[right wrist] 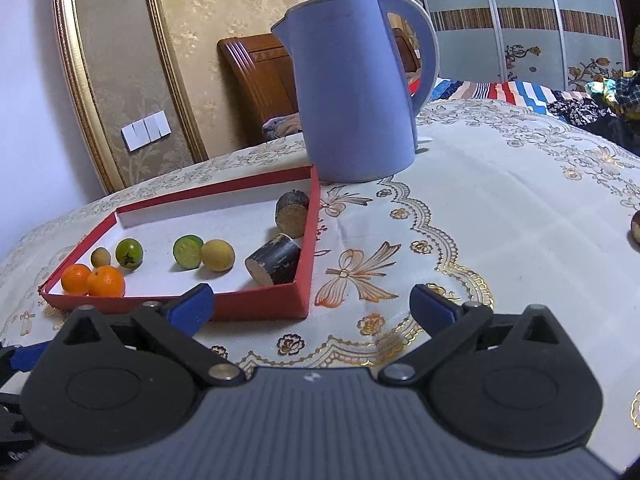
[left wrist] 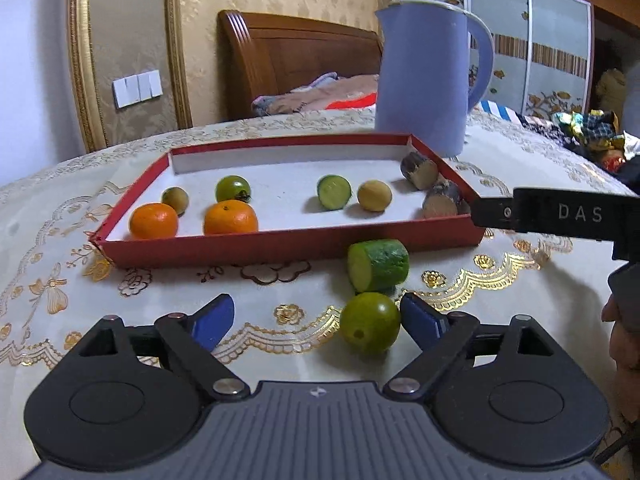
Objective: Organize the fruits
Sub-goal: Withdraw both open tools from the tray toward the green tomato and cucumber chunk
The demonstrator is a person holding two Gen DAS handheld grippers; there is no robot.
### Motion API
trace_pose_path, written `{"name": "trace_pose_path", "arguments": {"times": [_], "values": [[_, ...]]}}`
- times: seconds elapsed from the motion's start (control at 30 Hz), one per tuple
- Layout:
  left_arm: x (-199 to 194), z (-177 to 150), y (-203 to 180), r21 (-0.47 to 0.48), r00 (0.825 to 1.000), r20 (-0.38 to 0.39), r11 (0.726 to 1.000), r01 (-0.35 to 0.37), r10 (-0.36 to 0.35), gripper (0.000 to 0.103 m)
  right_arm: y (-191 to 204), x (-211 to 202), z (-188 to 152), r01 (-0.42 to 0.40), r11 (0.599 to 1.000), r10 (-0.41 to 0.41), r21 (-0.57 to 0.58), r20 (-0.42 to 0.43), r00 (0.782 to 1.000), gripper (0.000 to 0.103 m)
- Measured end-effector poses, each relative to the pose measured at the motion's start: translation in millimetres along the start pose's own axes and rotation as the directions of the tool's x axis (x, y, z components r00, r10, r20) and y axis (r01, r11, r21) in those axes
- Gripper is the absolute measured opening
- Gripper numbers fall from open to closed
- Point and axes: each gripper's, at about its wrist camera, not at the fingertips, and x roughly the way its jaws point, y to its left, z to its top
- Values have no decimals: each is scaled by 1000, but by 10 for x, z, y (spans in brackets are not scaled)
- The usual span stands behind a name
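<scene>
Fruits sit in two spots. Most lie in the red tray (left wrist: pixel 280 246) on the tabletop (left wrist: pixel 500 300). Two are out on the cloth by the tray's near wall: a green cucumber piece (left wrist: pixel 378 265) and a round green fruit (left wrist: pixel 370 323).

Inside the tray, in your left view, two oranges (left wrist: pixel 231 217) rest against the near wall at 9 o'clock. A small tan fruit (left wrist: pixel 175 199) and a green tomato (left wrist: pixel 233 188) sit behind them. A cut cucumber end (left wrist: pixel 334 192) and a yellow fruit (left wrist: pixel 374 195) sit near the middle. Two dark cane pieces (left wrist: pixel 442 200) lie at 3 o'clock by the right wall. The middle and back of the tray are bare white. A blue kettle (left wrist: pixel 424 76) stands just past the tray's far right corner.

Your left claw (left wrist: pixel 316 322) tips down at the cloth, in front of the tray. It is wide apart and holds nothing. The round green fruit sits between its blue fingers (left wrist: pixel 420 320), right beside the 3 o'clock one; I cannot tell if they touch. The cucumber piece lies just past that fruit.

Your right claw (right wrist: pixel 312 308) also tips down. It hangs off the tray's near right corner, spread as wide as it goes, with only cloth between its fingers. Bare cloth runs out at 3 o'clock.
</scene>
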Motion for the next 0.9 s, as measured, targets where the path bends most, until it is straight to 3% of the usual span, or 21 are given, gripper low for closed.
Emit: {"name": "trace_pose_path", "arguments": {"times": [0.17, 0.23, 0.3, 0.33, 0.43, 0.53, 0.63, 0.9], "values": [[-142, 0, 218, -70, 990, 47, 989, -132, 135, 93, -16, -8, 5, -3, 1000, 3, 7, 6, 1000, 103], [-225, -24, 291, -73, 957, 84, 960, -271, 277, 92, -19, -16, 5, -8, 1000, 8, 9, 10, 1000, 103], [-304, -33, 357, -104, 924, 126, 931, -349, 360, 92, -11, -23, 5, -18, 1000, 18, 8, 12, 1000, 103], [-337, -33, 383, -119, 925, 137, 933, -341, 355, 92, -6, -28, 2, -21, 1000, 21, 5, 13, 1000, 103], [-363, -23, 394, -131, 962, 129, 965, -226, 242, 92, 0, -17, 1, -24, 1000, 24, 0, 7, 1000, 103], [-361, -33, 319, -92, 980, 122, 985, -149, 160, 92, -7, -16, 2, -20, 1000, 19, 6, 7, 1000, 103], [-352, -70, 244, -46, 979, 107, 984, -169, 173, 92, -1, -6, -2, -21, 1000, 21, 3, 0, 1000, 103], [-495, -285, 319, -41, 982, 62, 983, -179, 181, 92, 11, -4, -12, -20, 1000, 19, -8, -8, 1000, 103]]}}
